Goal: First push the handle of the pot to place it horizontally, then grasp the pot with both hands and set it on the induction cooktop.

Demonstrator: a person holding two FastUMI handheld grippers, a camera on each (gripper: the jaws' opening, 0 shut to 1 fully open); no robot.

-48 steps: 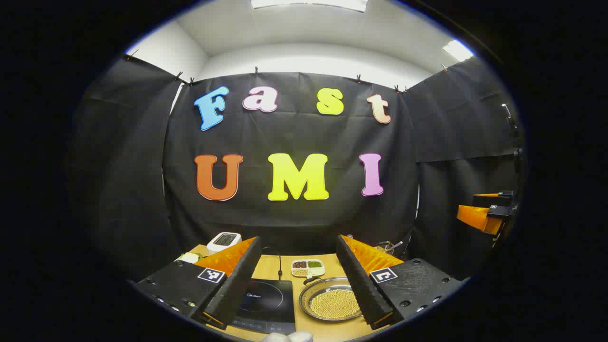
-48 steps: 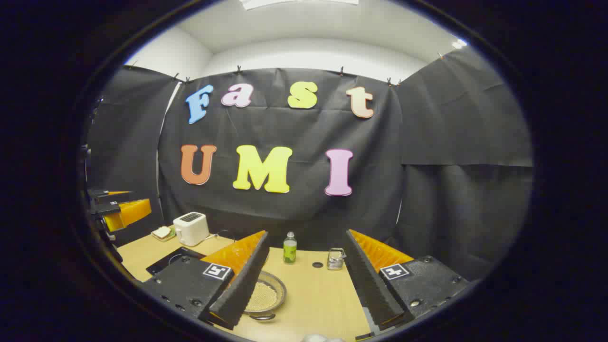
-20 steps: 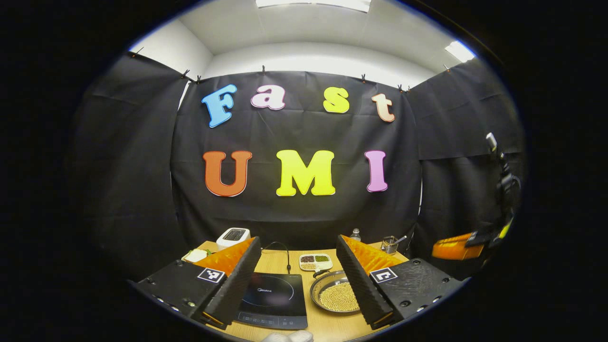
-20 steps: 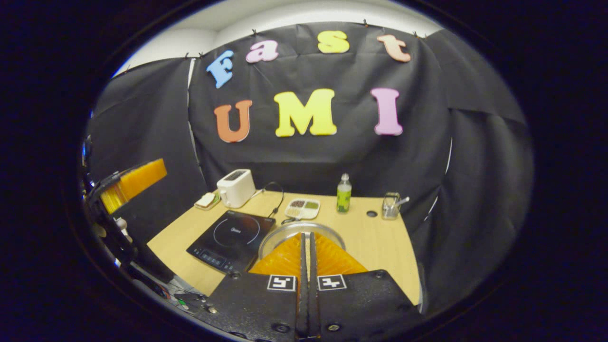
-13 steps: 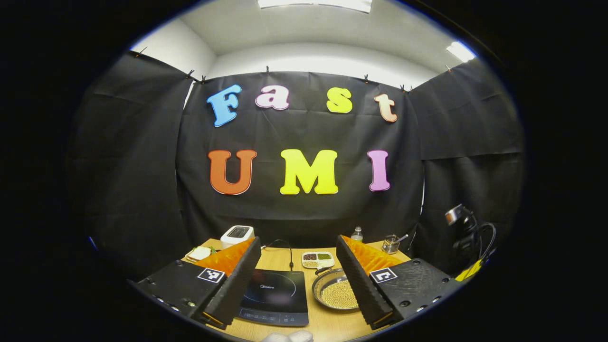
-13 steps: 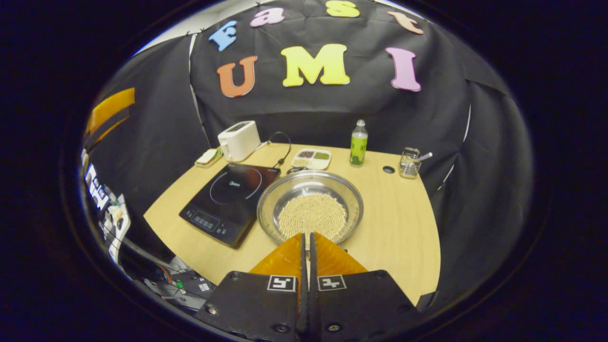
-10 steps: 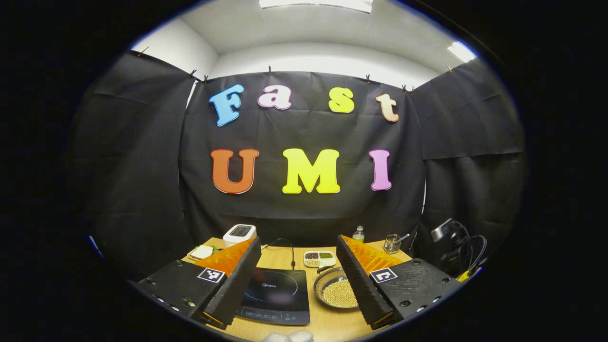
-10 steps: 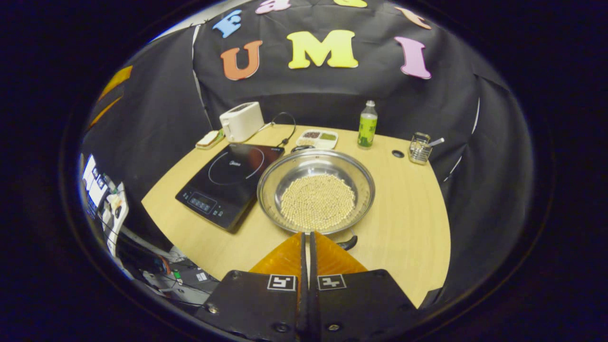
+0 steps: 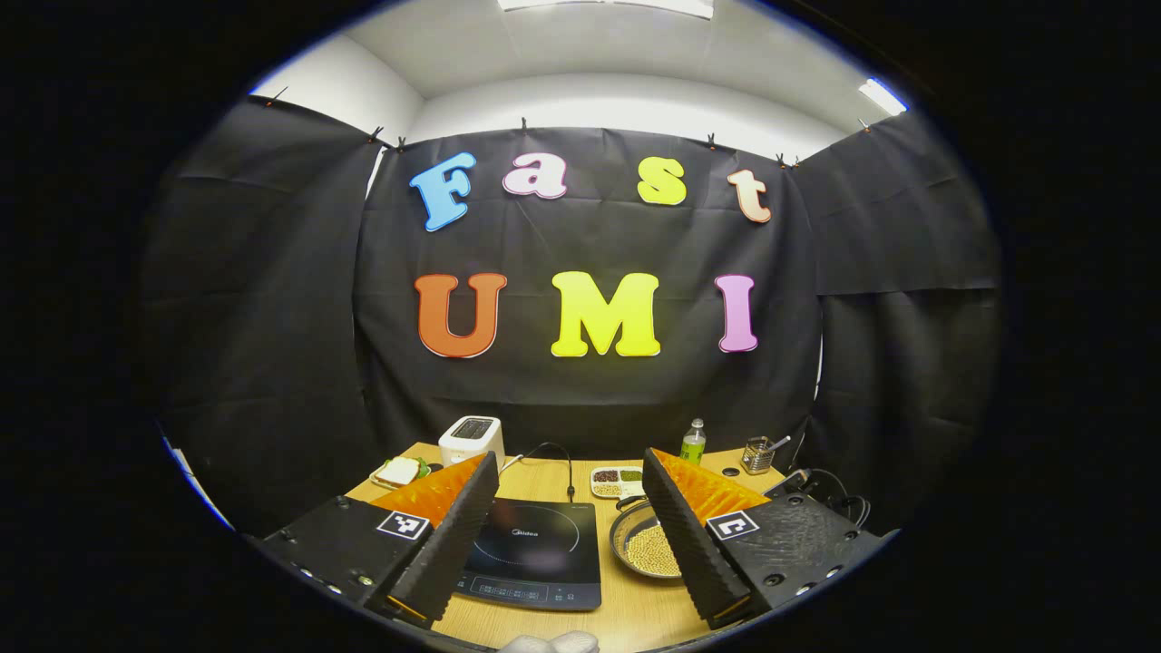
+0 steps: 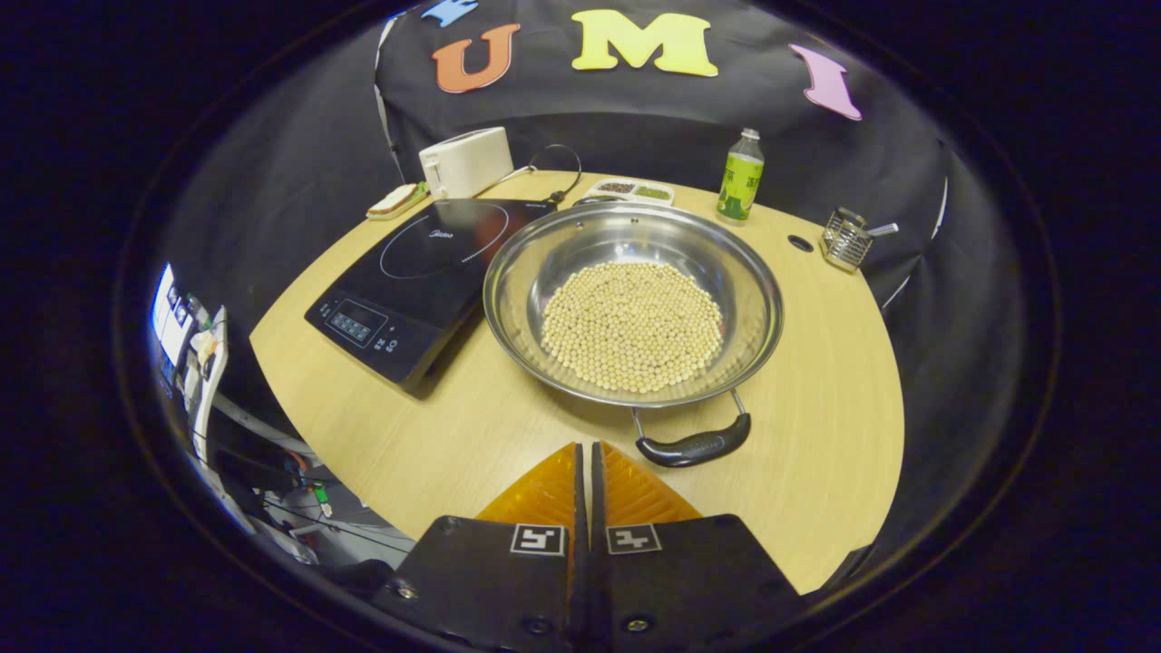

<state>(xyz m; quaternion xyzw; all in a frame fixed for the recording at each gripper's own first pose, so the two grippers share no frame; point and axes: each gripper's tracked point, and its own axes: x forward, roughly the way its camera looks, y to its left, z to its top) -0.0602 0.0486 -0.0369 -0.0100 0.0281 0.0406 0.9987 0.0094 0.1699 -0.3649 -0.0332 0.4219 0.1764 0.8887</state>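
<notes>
The pot (image 10: pixel 632 299) stands on the bench (image 10: pixel 472 426), just beside the right edge of the cooktop (image 10: pixel 426 272), and it holds a layer of pale beans (image 10: pixel 632 326). Its near handle (image 10: pixel 694 447), a black grip on a wire loop, points toward the right tongs (image 10: pixel 583 472), which are closed with nothing between the fingers and hang close above the bench, a little to the left of the handle. The left tongs (image 9: pixel 567 535) are wide open and empty, held farther back and higher, with the cooktop and part of the pot between their fingers. I judge that the handle push is the step at hand, and several things can go wrong. The closed tip is narrow and the grip is round, so it can slip off the handle and strike the rim of the pot. If the push goes toward the pot and not across it, the whole pot can slide on the smooth bench and knock against the cooktop or climb on its edge. A hard push can tilt the shallow pot, and then the loose beans roll out. The far handle is hidden behind the pot, so I cannot tell how it lies. Later, when both tongs lift, an uneven height between them would also pour the beans to one side.
</notes>
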